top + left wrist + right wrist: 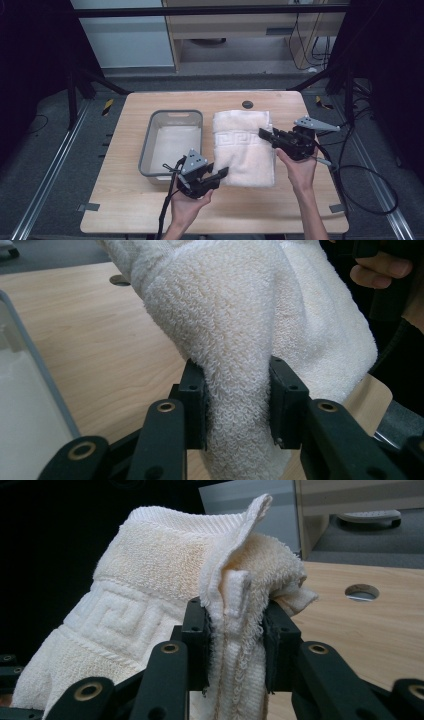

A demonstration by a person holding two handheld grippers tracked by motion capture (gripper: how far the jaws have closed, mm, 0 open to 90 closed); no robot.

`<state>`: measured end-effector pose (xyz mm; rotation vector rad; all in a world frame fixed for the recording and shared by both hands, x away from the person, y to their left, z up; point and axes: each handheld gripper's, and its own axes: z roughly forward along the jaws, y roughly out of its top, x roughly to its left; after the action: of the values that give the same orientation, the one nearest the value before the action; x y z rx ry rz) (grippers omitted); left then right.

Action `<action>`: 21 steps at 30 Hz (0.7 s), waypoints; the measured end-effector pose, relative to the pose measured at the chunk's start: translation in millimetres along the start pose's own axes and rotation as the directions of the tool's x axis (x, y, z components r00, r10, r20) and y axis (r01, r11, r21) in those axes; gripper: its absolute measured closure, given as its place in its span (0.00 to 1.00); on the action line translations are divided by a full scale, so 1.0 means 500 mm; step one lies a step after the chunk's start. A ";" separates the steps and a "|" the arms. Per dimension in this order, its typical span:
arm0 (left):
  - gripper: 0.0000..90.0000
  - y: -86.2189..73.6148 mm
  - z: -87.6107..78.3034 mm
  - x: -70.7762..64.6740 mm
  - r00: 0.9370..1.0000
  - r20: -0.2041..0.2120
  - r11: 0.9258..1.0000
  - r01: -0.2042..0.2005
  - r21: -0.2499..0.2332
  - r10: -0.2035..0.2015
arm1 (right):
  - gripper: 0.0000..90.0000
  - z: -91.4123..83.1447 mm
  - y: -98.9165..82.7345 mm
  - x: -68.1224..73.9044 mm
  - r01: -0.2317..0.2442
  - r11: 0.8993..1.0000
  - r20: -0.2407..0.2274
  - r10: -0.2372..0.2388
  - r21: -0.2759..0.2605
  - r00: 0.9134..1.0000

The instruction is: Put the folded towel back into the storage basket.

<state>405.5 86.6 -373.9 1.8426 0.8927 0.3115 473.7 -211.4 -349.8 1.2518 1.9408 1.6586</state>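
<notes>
Place: a lab or test room fitted out for recording.
Bench: a small light-wood bench [150, 210] with a round cable hole [247, 104] stood alone on grey carpet.
Frame: dark metal struts [100, 80] and floor rails [45, 175] boxed it in.
Markings: yellow-black hazard tape [107, 106] lay on the floor.
Wiring: loose black cables [370, 200] trailed beside it.
Background: a pale wooden cabinet [240, 30] stood behind, more cords hanging there.

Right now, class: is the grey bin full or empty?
Empty: the high view shows the grey bin with a bare pale floor inside.
</notes>
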 end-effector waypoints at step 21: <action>0.72 0.034 -0.075 0.076 0.999 -0.045 1.000 -0.014 -0.028 0.012 | 0.77 0.076 0.061 0.075 0.041 0.998 -0.024 -0.042 -0.037 0.999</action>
<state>417.9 135.2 -349.1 1.8217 0.9027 0.3729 491.3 -159.4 -322.0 1.1752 1.9292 1.6892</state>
